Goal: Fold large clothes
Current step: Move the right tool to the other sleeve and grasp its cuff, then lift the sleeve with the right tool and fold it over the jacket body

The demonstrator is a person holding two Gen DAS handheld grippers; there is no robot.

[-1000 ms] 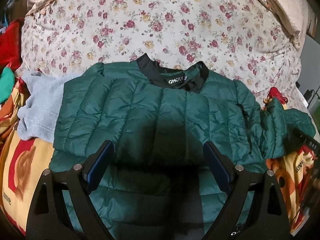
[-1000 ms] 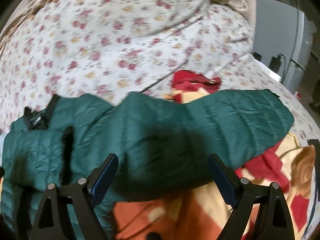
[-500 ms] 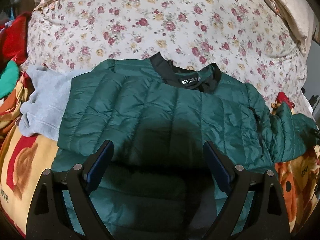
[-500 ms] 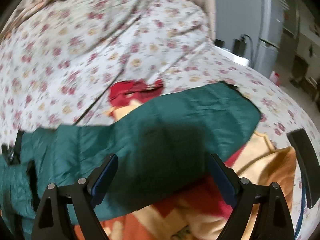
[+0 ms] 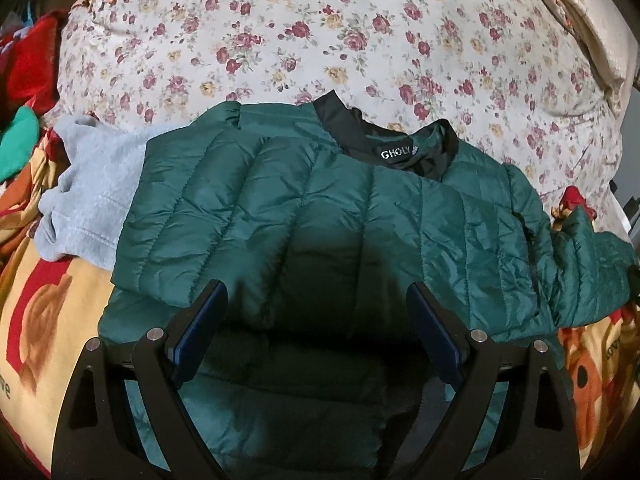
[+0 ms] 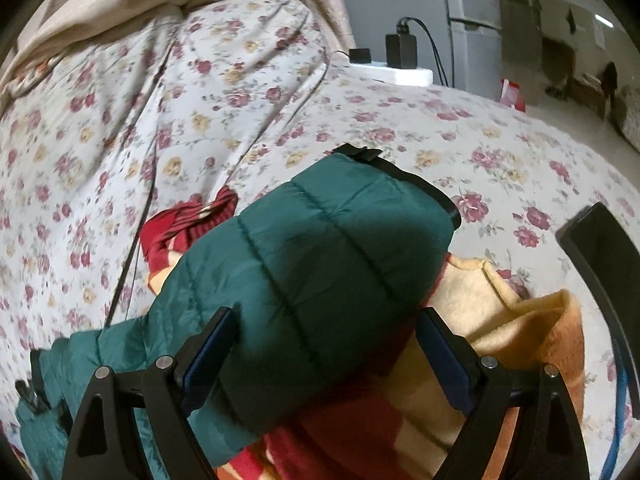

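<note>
A dark green quilted jacket (image 5: 328,216) with a black collar lies flat on the bed, its left sleeve folded across the body. My left gripper (image 5: 316,300) is open above the jacket's lower middle and holds nothing. The jacket's right sleeve (image 6: 320,248) stretches out to the right, its black-edged cuff lying on the floral sheet. My right gripper (image 6: 324,324) is open over the sleeve, just short of the cuff, with the sleeve between its fingers' line of sight.
A grey garment (image 5: 88,184) lies under the jacket's left side. A yellow and red blanket (image 6: 500,328) lies beneath the sleeve. The floral sheet (image 5: 320,40) covers the bed behind. A black strip (image 6: 600,264) lies at the right; a charger (image 6: 400,50) stands beyond the bed.
The right gripper has swung right along the sleeve toward its cuff. The left gripper has shifted slightly left and closer over the jacket body. Both stayed open.
</note>
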